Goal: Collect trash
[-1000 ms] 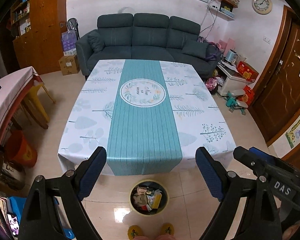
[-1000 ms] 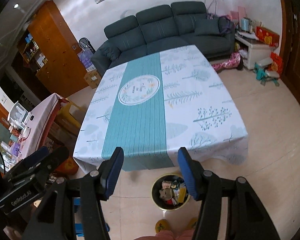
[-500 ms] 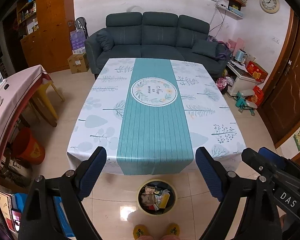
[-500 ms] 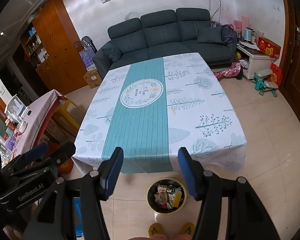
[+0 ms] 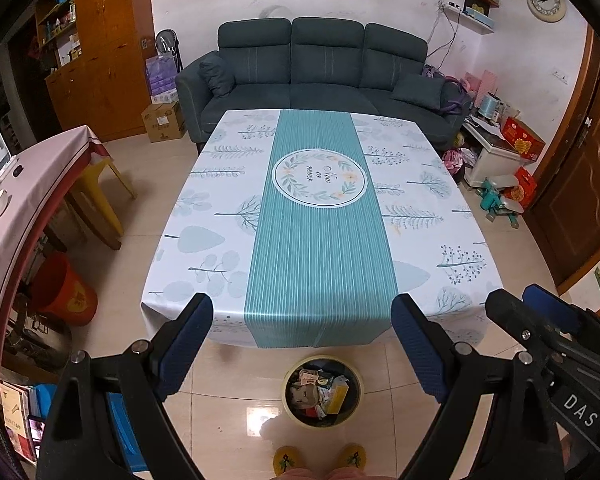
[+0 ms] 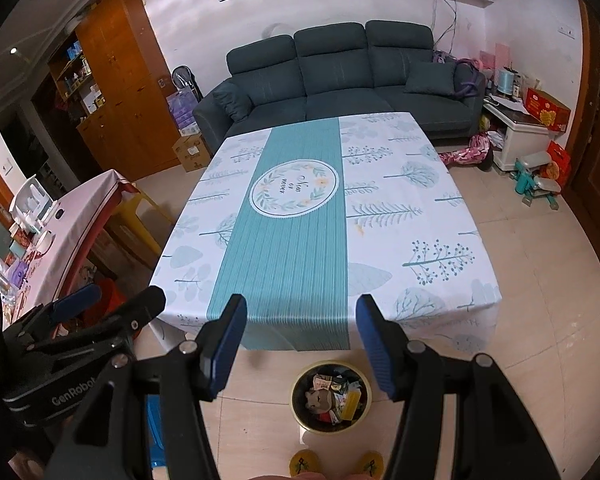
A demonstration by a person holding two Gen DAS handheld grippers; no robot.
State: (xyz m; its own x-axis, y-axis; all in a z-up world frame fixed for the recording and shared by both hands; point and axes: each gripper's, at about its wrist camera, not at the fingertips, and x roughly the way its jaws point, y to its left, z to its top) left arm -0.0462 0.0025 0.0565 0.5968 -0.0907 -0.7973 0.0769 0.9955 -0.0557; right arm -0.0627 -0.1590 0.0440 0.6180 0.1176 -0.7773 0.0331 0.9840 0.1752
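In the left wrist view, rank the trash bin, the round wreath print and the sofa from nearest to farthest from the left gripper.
1. Trash bin, on the floor just below the open left gripper.
2. Wreath print, mid-table.
3. Sofa, beyond the table's far end.

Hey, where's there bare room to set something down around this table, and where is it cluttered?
The tablecloth top shows nothing on it, from the sofa end to the near edge. Floor tiles beside the trash bin are bare. Crowded: the bin's inside, the pink side table, and the corner by the white cabinet.
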